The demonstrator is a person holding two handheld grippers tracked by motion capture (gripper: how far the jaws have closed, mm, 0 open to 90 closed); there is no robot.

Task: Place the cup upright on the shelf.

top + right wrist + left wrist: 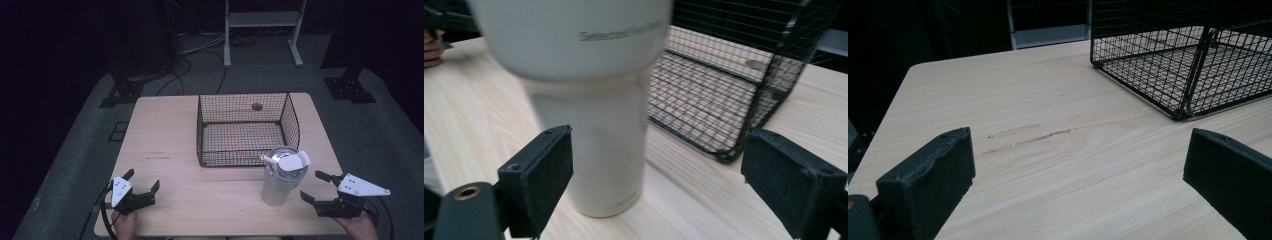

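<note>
A white tumbler with a lid and a straw stands upright on the wooden table, just in front of the black wire basket. My right gripper is open, a short way to the tumbler's right, jaws pointing toward it. In the right gripper view the tumbler rises close ahead, left of centre, between the wide-apart jaws but untouched. My left gripper is open near the table's front left corner, with bare wood between its jaws.
The basket is empty and stands at the table's middle back. A round hole marks the tabletop behind it. Beyond the table are a white frame stand, cables and dark stand bases on the grey floor.
</note>
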